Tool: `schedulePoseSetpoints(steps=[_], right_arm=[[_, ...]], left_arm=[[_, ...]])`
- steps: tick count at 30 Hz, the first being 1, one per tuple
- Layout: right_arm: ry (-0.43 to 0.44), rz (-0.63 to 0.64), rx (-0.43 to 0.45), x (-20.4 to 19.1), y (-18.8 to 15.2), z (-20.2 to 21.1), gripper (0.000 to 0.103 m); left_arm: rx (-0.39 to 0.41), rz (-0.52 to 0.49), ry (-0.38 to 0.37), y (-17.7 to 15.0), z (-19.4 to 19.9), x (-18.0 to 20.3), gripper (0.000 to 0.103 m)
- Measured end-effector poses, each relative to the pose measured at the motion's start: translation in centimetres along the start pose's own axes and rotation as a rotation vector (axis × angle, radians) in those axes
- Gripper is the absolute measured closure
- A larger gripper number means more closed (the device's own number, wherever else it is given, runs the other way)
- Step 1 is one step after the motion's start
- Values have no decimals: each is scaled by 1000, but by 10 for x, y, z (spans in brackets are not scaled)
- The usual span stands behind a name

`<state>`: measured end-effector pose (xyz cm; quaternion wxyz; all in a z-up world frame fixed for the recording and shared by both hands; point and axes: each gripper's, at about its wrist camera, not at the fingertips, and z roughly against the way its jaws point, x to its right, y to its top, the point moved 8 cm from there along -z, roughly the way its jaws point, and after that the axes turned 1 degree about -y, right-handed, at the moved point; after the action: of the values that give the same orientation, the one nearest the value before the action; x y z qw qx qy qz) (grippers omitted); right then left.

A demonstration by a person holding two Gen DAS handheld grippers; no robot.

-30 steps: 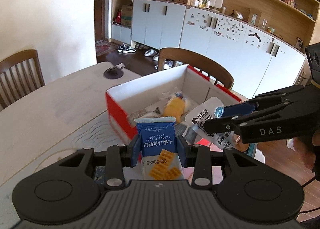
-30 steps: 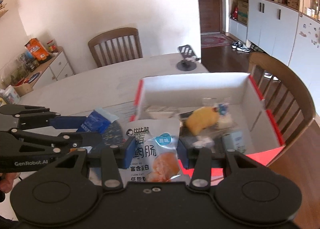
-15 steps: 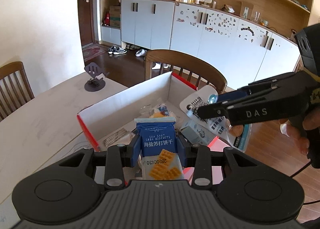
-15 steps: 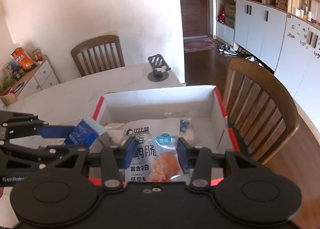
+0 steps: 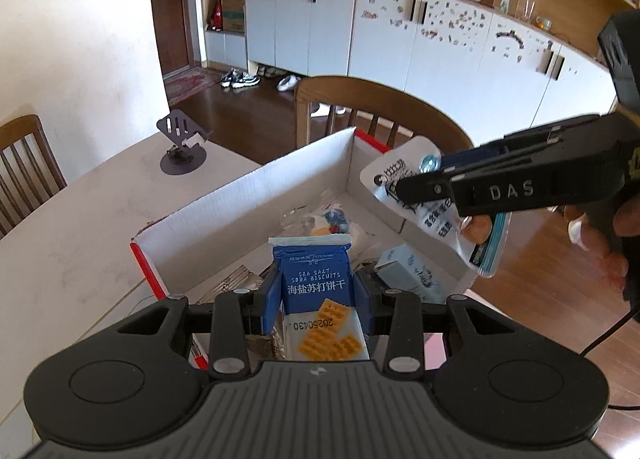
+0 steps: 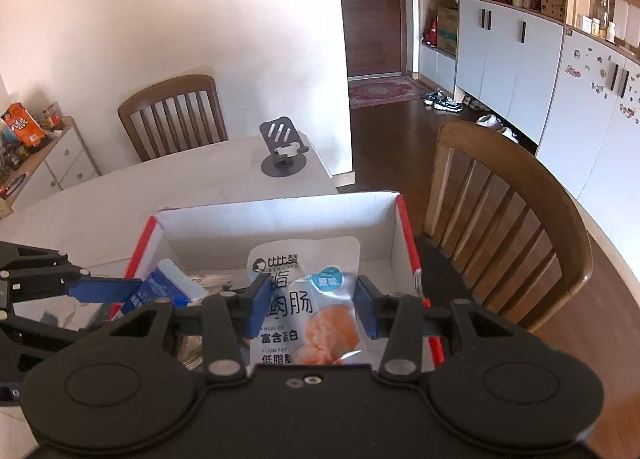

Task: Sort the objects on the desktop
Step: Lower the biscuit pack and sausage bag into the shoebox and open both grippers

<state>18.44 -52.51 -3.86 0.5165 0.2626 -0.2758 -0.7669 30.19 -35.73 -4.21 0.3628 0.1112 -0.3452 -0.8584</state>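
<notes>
Biscuit pack [image 5: 318, 291], blue with crackers printed on it, stands upright between the pads of the left tool [image 5: 317, 299], its long axis running up and away from the camera, and it hangs over the near part of the open cardboard box [image 5: 248, 195] that sits on the counter [image 5: 80, 219]. Directly beyond and below it lie the things already in the box: a small blue-and-white carton [image 5: 412, 271] and some wrapped snacks [image 5: 328, 219], so the drop lies ahead and down, not off to a side. Both blue pads press on the pack's flanks, partly closed around its width. To the right, the right tool [image 6: 310, 309] pinches a white sausage pouch [image 6: 308, 299] the same way, long axis forward, and in its own view the pouch hangs over the box interior near the right-hand red-edged wall [image 6: 408, 243]. From the left view that pouch [image 5: 432, 203] appears above the box's far right rim, so the two packs are side by side and apart, each nearer its own half of the box. I judge both hands about equally placed to release; neither pack touches the box as far as I can tell.
</notes>
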Motion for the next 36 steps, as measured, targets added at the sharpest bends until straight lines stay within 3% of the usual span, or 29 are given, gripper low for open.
schedulePoseSetpoints(steps=[20,36], right_arm=[[-28,27,-114,11,-21,-60,59],[-55,63,-97,7,-38,-63,59]], left_arm=[[-86,31,69,-15,-42,-22,66],[-119,21,95,-25,-59,-27,66]])
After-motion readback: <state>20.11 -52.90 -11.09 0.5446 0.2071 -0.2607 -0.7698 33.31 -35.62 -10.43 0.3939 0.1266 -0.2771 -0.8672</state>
